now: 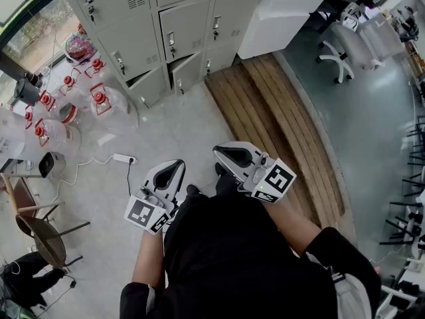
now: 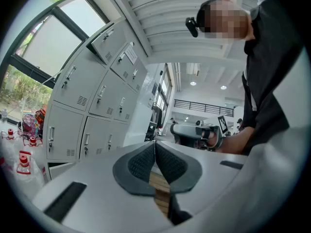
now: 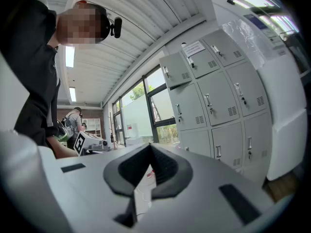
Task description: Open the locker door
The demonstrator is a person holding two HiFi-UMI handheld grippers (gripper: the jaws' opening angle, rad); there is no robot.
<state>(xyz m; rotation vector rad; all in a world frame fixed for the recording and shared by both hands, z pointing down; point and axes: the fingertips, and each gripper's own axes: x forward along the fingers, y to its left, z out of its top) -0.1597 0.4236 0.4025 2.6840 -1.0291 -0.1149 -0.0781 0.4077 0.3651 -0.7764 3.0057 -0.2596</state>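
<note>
From the head view, the bank of grey lockers (image 1: pixel 179 32) stands at the top of the scene, its doors fitted with small handles. Two doors in its lowest row (image 1: pixel 149 84) seem to hang slightly ajar and the rest lie flush. The left claw (image 1: pixel 174 170) and right claw (image 1: pixel 224 153) are held side by side over the pale floor (image 1: pixel 172 131), well short of the lockers and touching none of them. A wooden platform (image 1: pixel 279 125) runs out from the lockers' right end. Clear jugs with red caps (image 1: pixel 99 100) crowd the floor at the lockers' left end, and a white power strip (image 1: pixel 124 158) lies between those jugs and the left claw. In the left gripper view, the left claw (image 2: pixel 155 148) has its ribbed pads pressed together at the tip with nothing between them. The lockers (image 2: pixel 92 106) rise beyond it to the left. In the right gripper view, the right claw (image 3: pixel 149 152) is likewise pinched closed and empty, with the lockers (image 3: pixel 214 96) standing beyond it to the right, apart from the jaws.
</note>
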